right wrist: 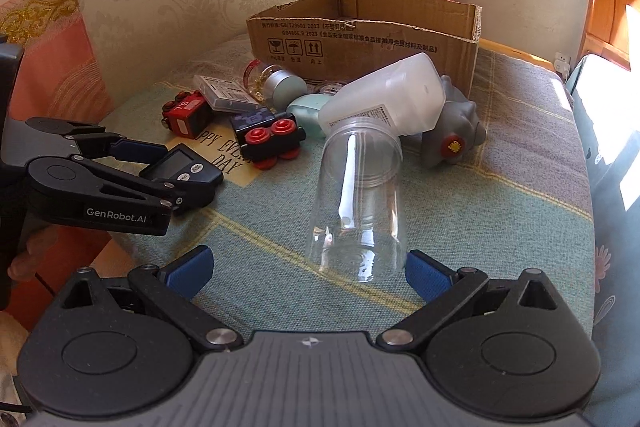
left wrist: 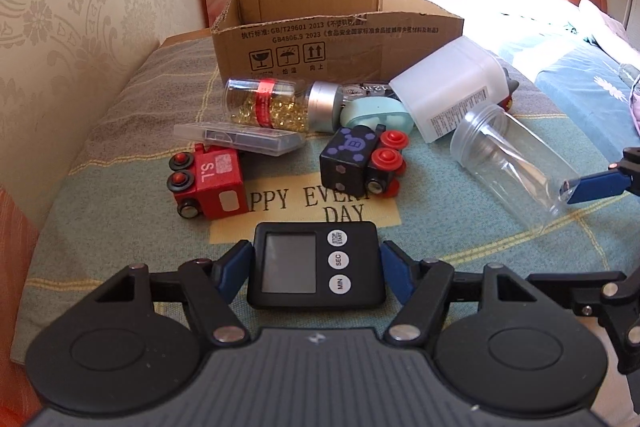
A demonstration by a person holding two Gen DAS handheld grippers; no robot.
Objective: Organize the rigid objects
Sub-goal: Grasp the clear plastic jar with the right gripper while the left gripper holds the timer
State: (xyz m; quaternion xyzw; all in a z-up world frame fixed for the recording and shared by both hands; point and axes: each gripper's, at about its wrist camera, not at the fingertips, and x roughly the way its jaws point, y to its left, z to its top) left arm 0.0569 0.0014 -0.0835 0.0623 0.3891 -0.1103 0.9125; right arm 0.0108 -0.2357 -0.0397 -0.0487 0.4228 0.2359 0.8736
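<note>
The left gripper (left wrist: 316, 269) clamps a black timer (left wrist: 315, 264) by its two side edges, blue pads (left wrist: 234, 269) pressed against it; the timer faces up, just above the cloth-covered tabletop (left wrist: 120, 163). The right gripper (right wrist: 310, 267) stands wide, its pads on either side of the base of a clear jar (right wrist: 358, 203) that lies on its side, mouth pointing away; whether the pads touch it I cannot tell.

Beyond the timer lie a red toy car (left wrist: 208, 183) and a black toy car (left wrist: 362, 163), apart from each other. Behind them, a flat clear case (left wrist: 240, 139) rests against the red car, and a capsule bottle (left wrist: 280, 103) lies sideways. A mint case (left wrist: 376, 113) sits beside a white bottle (left wrist: 452, 87), which leans over the jar's mouth. A grey toy (right wrist: 456, 131) lies to its right. An open cardboard box (left wrist: 332, 39) stands at the back.
</note>
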